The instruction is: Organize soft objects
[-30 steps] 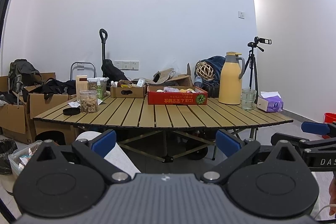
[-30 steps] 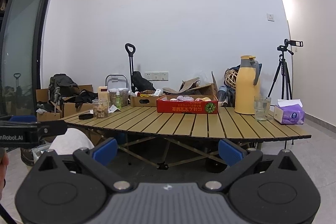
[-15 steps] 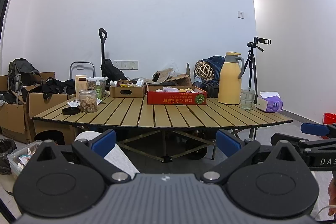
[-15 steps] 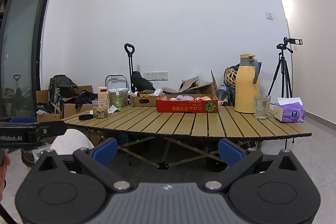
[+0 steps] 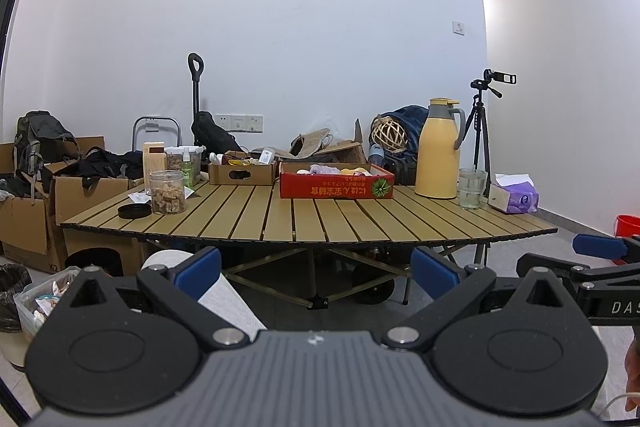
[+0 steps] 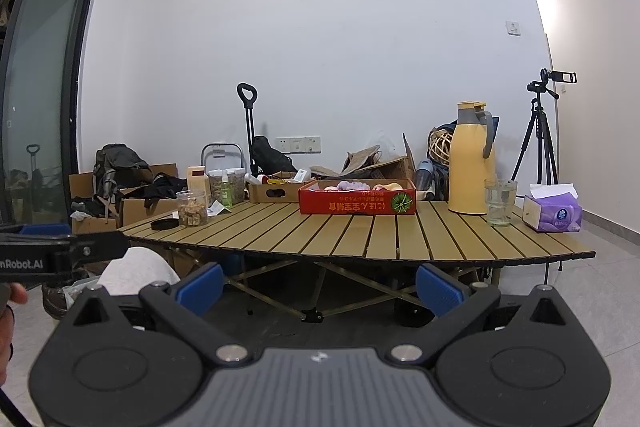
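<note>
Both of your grippers are held low in front of the slatted table (image 5: 304, 219), well apart from it, and both are wide open with nothing between the blue pads. From left to right in the left wrist view, you see the snack jar (image 5: 167, 191) at 10 o'clock of the table, then the red box (image 5: 336, 185) at 12 o'clock with the soft objects (image 5: 325, 169) lying inside it, then the yellow thermos (image 5: 437, 148) and the glass (image 5: 472, 188) at 2 o'clock. Your left gripper (image 5: 316, 269) stays below the table edge. In the right wrist view your right gripper (image 6: 320, 285) is also below the edge, and the tissue box (image 6: 553, 213) is at the far right.
</note>
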`<state>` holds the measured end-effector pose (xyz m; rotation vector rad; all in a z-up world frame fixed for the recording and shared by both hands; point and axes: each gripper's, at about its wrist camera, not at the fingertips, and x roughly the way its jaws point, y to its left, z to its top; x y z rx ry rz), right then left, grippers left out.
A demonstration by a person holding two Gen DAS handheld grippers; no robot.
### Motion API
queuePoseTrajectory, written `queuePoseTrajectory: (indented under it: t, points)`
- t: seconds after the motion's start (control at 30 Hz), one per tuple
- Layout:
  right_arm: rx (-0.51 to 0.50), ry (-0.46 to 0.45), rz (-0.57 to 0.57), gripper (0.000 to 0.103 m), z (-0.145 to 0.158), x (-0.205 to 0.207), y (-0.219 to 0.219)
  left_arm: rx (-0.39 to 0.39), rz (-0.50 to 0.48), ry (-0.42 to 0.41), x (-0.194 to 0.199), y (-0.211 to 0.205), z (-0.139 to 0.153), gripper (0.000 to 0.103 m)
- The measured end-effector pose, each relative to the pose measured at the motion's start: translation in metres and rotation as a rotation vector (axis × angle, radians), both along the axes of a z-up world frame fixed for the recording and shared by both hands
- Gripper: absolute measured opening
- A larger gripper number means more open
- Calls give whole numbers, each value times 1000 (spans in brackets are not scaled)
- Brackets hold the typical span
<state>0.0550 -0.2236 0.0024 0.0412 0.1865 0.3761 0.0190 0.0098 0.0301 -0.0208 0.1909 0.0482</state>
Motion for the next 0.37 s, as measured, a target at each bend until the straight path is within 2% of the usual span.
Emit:
queuePoseTrajectory:
  t: [0.37]
  points:
    - [6,-18,-5,103,2,-2,1,8,-2,-28,-1,-3,1,103]
